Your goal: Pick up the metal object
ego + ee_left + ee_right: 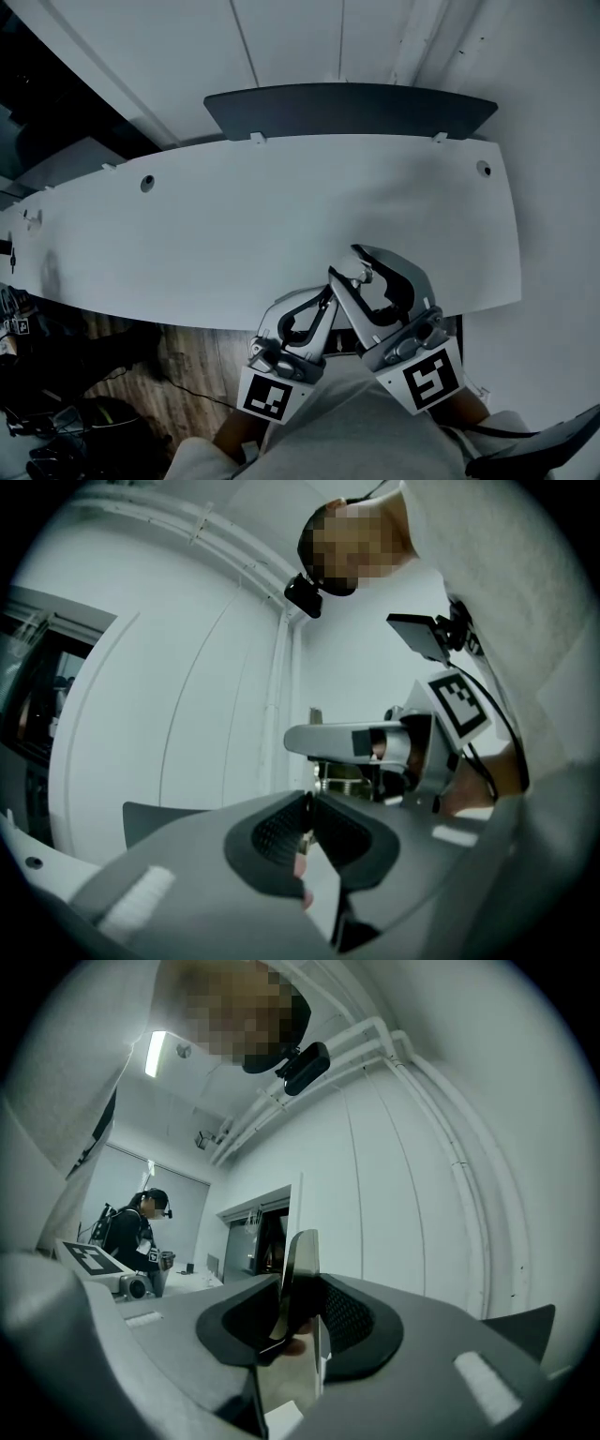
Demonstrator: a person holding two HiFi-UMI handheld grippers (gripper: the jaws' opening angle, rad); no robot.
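Note:
In the head view both grippers hover close to my body, over the near edge of the white table [234,225]. My right gripper [362,266] is shut on the metal object [359,275], a small shiny piece held up off the table. In the right gripper view the metal object [302,1274] shows as a thin flat plate standing on edge between the dark pads. My left gripper [324,296] sits just left of it, with its tips near the right gripper. In the left gripper view its jaws [307,819] are shut and pad meets pad with nothing between. The right gripper [375,742] shows beyond them.
A dark grey panel [347,108] stands along the table's far edge. Wooden floor [187,361] with cables lies at the lower left. A dark chair part [553,445] is at the lower right. Another person [139,1227] stands far off in the right gripper view.

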